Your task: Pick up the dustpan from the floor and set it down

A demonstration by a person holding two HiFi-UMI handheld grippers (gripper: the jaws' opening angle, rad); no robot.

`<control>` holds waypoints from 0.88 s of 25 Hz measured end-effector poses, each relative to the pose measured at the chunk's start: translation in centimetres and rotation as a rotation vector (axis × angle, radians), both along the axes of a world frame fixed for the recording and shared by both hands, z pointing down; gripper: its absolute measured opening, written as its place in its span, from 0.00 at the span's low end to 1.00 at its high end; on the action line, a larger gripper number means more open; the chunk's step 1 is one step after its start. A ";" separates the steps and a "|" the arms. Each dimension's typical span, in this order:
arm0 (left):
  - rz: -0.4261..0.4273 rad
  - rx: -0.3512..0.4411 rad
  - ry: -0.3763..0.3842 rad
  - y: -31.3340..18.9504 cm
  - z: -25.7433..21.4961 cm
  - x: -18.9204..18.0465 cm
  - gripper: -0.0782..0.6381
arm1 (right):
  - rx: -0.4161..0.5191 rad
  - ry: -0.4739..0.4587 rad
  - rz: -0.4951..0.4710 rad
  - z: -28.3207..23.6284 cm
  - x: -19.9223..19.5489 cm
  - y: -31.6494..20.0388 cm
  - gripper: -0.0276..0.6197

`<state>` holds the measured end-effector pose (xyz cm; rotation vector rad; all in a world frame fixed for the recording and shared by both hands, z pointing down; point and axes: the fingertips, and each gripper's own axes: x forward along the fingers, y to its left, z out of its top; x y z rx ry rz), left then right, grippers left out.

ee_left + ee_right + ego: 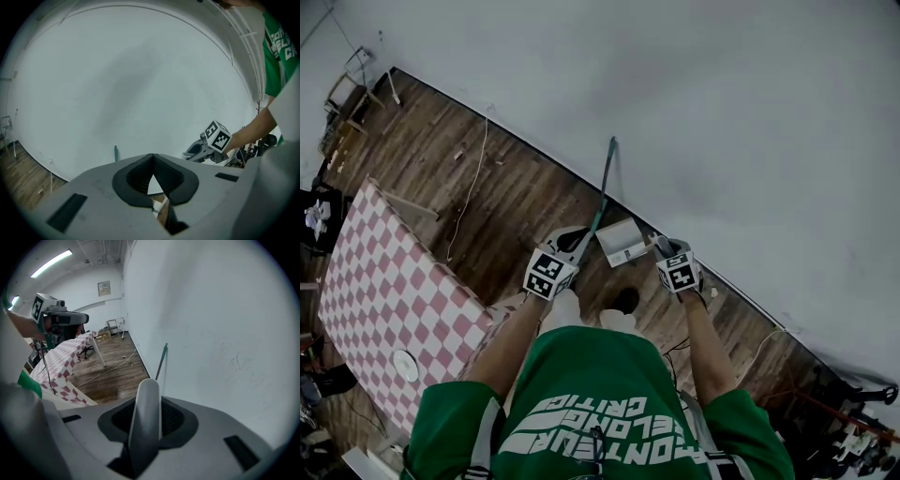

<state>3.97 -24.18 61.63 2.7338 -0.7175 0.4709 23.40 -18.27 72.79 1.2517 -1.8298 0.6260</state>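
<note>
One dustpan (622, 242) (handle (146, 413) in right tongs (664, 251))

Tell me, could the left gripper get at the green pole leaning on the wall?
Probably yes: the green pole stands just past the left gripper with nothing between, though its jaws look closed and would need opening.

Head view: pink-and-white checked tablecloth (384, 291), 8 o'clock. Brown wooden plank floor (516, 197), 10 o'clock. Plain white wall (722, 112), 1 o'clock. Green shirt (591, 394), white letters, 6 o'clock. Pale grey plastic dustpan (622, 242), centre. Thin teal stick (605, 183), 12 o'clock. Grey left gripper (152, 161), grey right gripper (148, 401): black-and-white square marks on cubes.
</note>
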 end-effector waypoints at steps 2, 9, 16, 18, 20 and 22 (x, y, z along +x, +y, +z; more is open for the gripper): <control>-0.017 -0.002 -0.004 0.1 0.2 -0.2 0.11 | -0.002 0.004 -0.025 0.3 -0.1 -0.2 0.21; -0.061 -0.010 -0.016 0.5 0.6 -0.1 0.11 | -0.004 0.009 -0.083 1.7 0.5 -0.5 0.21; -0.090 -0.022 -0.028 0.9 1.4 0.7 0.11 | -0.012 -0.001 -0.118 3.5 1.5 -0.6 0.21; -0.102 -0.023 -0.030 1.0 1.4 0.8 0.11 | -0.014 -0.001 -0.127 4.1 1.8 -0.7 0.21; -0.110 -0.024 -0.030 1.1 1.3 1.0 0.11 | -0.018 0.001 -0.137 4.6 2.1 -0.6 0.21; -0.120 -0.022 -0.029 1.2 1.2 0.9 0.11 | -0.018 0.003 -0.149 5.1 2.3 -0.6 0.21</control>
